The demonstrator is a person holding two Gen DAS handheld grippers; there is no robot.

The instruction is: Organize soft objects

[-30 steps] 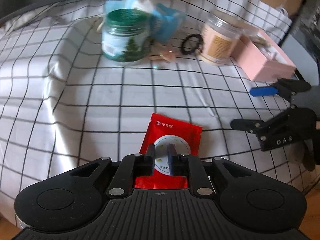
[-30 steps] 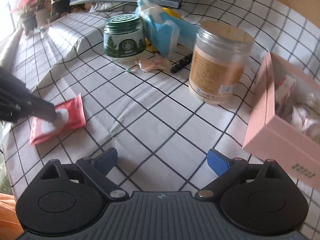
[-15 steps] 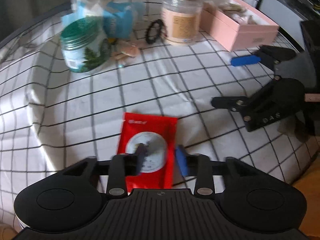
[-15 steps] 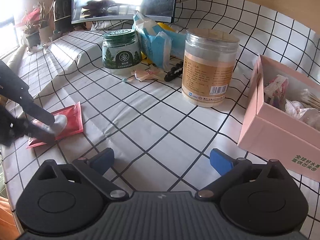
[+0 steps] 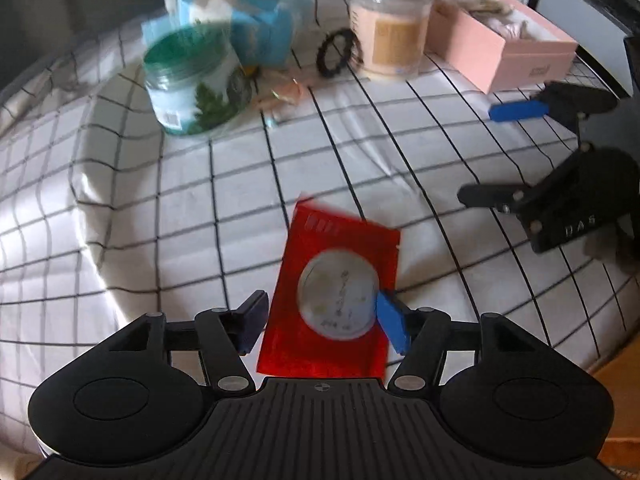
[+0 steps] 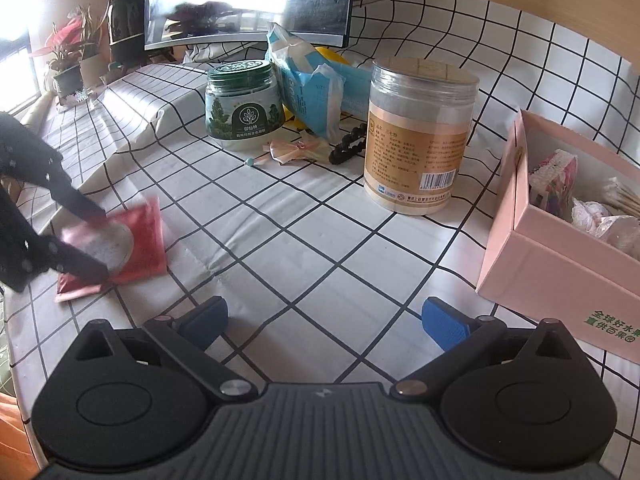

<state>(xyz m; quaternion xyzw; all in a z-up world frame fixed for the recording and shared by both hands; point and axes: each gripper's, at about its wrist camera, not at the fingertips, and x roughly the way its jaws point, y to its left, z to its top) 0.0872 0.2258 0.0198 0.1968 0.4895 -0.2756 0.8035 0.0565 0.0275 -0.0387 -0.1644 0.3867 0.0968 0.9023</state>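
A: In the left wrist view, what lies under the left tool (image 5: pixel 322 326)?

B: A flat red foil sachet (image 5: pixel 334 292) with a pale round label, glossy and rectangular. It lies on the worktop (image 5: pixel 120 200), which is draped in a soft white cloth with a black grid. The tool tips steeply down over it, and its jaws are opening: the sachet sits between them, the dark left pad clear of its edge and the blue right pad at its other edge without squeezing.

A: And farther off?

B: A round green-lidded jar (image 5: pixel 196 84), blurred, a crinkled blue and white soft pack (image 5: pixel 240 24), a ring of black beads (image 5: pixel 336 54), a clear cylindrical jar (image 5: pixel 394 28) with a tan label, and an open pink cardboard box (image 5: pixel 504 50). The right tool (image 5: pixel 492 156) reaches in from the right, slanting down, its fingers spread wide with nothing between them.

A: What does the right wrist view add?

B: The right tool (image 6: pixel 324 320) hangs released above bare cloth, blue pads far apart. At the left, the left tool (image 6: pixel 106 242) straddles the red sachet (image 6: pixel 140 240), one black finger on each side. The box (image 6: pixel 552 264) at the right holds soft pale bundles. The green jar (image 6: pixel 244 106) has a ribbed lid, the soft pack (image 6: pixel 308 84) leans beside it, and the clear jar (image 6: pixel 420 136) stands upright with a flat lid.
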